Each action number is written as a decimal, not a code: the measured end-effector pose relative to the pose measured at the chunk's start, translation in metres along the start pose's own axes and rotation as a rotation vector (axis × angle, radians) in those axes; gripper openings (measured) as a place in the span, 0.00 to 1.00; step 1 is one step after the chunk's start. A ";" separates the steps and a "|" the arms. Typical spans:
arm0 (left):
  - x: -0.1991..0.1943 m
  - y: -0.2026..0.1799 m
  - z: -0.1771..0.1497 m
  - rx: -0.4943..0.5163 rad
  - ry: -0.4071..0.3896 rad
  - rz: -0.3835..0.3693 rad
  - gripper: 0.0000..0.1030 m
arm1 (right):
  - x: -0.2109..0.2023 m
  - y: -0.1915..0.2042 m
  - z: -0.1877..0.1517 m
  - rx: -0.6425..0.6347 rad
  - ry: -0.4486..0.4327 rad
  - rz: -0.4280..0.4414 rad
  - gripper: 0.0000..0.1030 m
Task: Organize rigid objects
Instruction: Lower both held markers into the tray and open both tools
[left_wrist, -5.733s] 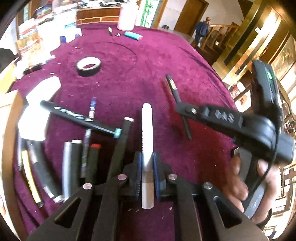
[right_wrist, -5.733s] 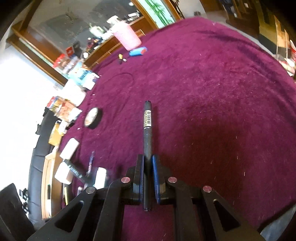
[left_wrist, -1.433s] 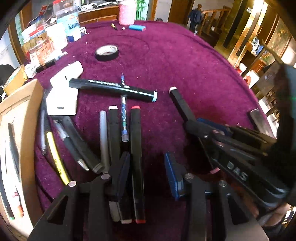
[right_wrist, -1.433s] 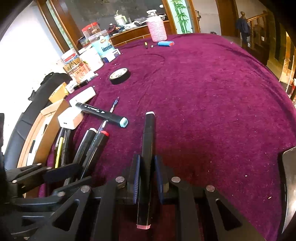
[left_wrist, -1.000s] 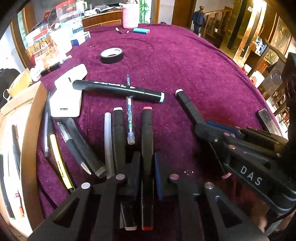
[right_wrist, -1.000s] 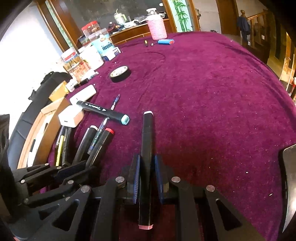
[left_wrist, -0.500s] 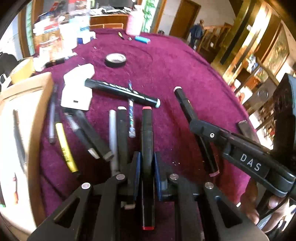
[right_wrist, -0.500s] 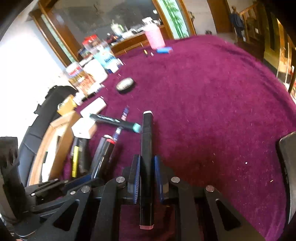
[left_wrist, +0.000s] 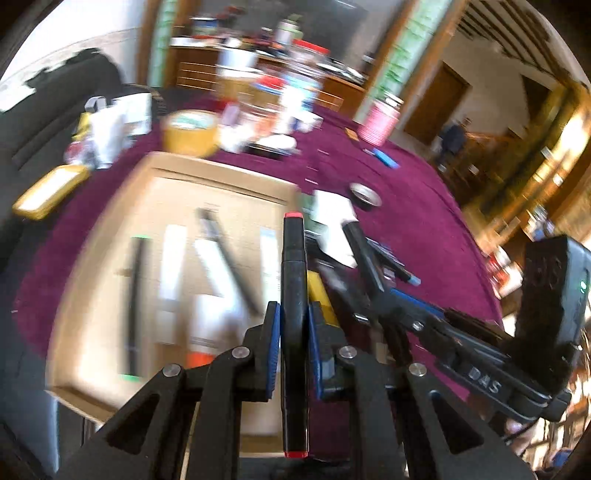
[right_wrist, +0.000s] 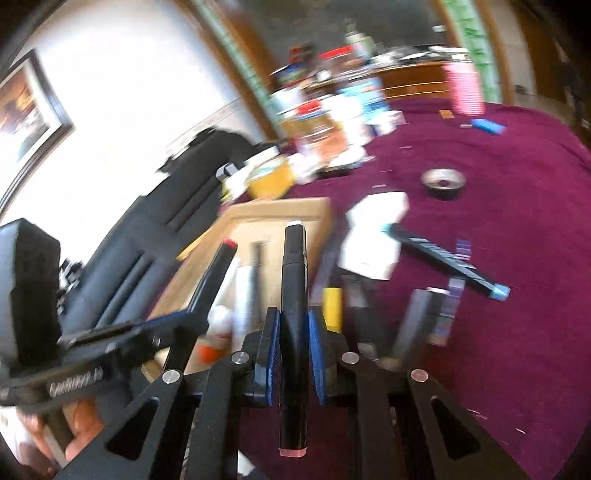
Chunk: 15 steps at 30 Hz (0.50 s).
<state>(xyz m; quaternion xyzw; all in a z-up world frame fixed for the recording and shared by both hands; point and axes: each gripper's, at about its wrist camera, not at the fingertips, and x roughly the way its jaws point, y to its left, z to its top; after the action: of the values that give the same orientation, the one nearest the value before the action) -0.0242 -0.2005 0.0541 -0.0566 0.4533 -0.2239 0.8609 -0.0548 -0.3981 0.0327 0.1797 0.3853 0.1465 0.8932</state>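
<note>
My left gripper (left_wrist: 293, 314) is shut on a black marker with red ends (left_wrist: 293, 266), held over the right side of a shallow wooden box (left_wrist: 229, 177). Several pens lie blurred inside the box. My right gripper (right_wrist: 293, 321) is shut on a black marker with a white tip (right_wrist: 293, 273), just right of the box (right_wrist: 280, 210). In the right wrist view the left gripper (right_wrist: 184, 317) and its red-tipped marker (right_wrist: 218, 273) hang over the box. The left wrist view shows the right gripper (left_wrist: 384, 295) close on the right.
On the purple cloth right of the box lie a teal-capped black marker (right_wrist: 443, 258), a yellow pen (right_wrist: 332, 306), white blocks (right_wrist: 373, 236) and a tape roll (right_wrist: 443, 181). Jars, a yellow tub (left_wrist: 190, 133) and a pink container (left_wrist: 378, 123) crowd the back.
Both grippers have risen off the cloth with their markers and swung left toward the wooden box. The loose pens stay where they were.
</note>
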 end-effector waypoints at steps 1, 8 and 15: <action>-0.001 0.012 0.002 -0.016 -0.006 0.020 0.14 | 0.008 0.008 0.002 -0.016 0.010 0.005 0.15; 0.023 0.079 0.010 -0.122 0.051 0.093 0.14 | 0.071 0.033 0.015 -0.068 0.105 0.039 0.15; 0.051 0.095 0.020 -0.120 0.105 0.120 0.14 | 0.111 0.028 0.034 -0.077 0.156 -0.010 0.16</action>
<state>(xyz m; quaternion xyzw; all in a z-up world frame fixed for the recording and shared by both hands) 0.0491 -0.1401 -0.0013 -0.0692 0.5128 -0.1472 0.8430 0.0401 -0.3357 -0.0035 0.1314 0.4487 0.1701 0.8675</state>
